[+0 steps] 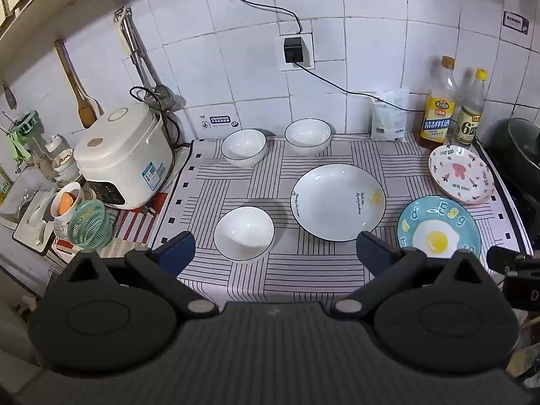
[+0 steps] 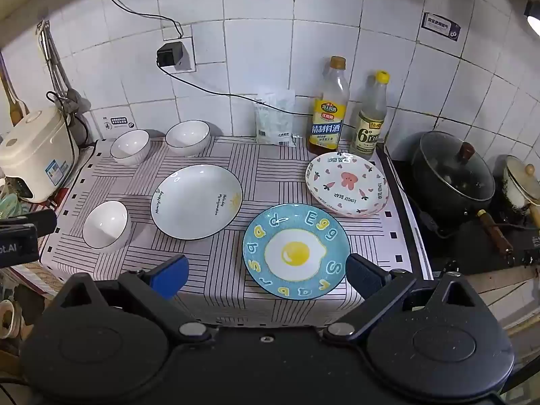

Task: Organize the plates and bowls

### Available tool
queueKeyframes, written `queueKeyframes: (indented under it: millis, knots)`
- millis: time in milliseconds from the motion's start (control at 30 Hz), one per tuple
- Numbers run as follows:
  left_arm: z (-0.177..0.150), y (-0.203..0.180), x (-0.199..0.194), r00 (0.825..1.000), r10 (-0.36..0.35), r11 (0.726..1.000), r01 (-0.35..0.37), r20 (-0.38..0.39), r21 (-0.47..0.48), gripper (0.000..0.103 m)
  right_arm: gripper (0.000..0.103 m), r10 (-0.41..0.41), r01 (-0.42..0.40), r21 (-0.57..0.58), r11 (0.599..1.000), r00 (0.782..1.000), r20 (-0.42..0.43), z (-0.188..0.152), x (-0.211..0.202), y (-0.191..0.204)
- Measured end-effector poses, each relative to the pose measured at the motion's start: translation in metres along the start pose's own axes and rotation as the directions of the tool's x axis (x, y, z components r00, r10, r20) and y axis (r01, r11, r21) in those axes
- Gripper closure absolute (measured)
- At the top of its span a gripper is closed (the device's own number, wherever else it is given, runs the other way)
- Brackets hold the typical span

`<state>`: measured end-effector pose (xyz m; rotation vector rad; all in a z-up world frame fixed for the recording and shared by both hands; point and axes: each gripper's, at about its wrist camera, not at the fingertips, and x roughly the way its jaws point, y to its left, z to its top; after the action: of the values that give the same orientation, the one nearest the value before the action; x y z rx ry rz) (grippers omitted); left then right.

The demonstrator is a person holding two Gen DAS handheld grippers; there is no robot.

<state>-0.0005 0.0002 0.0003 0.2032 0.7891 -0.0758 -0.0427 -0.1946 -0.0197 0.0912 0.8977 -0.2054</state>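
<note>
The blue fried-egg plate (image 2: 296, 251) lies just ahead of the right gripper (image 2: 266, 275), which hovers spread wide and empty; the near white bowl (image 1: 243, 233) sits likewise before the left gripper (image 1: 275, 253), also wide and empty; each arm looks nearest its own piece. All are round, glossy ceramic, apart on the striped cloth (image 1: 303, 273); the white plate (image 1: 337, 201) lies between, two bowls and a pink bear plate (image 2: 348, 184) farther back.

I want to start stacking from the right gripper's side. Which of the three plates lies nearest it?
The blue egg plate. It lies right ahead of the open right hand-held gripper, while the pink plate and white plate sit farther back.
</note>
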Motion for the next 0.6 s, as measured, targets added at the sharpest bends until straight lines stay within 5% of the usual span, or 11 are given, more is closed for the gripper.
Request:
queueKeyframes:
  millis: [167, 600]
  knots:
    - [0.000, -0.008, 0.013, 0.999, 0.004, 1.000, -0.004, -0.036, 0.011, 0.000, 0.002, -0.011, 0.011, -0.007, 1.000, 1.000, 0.001, 0.003, -0.002, 0.000]
    - [-0.007, -0.001, 0.005, 1.000, -0.018, 1.000, 0.018, 0.011, -0.015, 0.001, 0.002, -0.026, 0.026, -0.015, 1.000, 0.999, -0.019, -0.001, 0.005, 0.000]
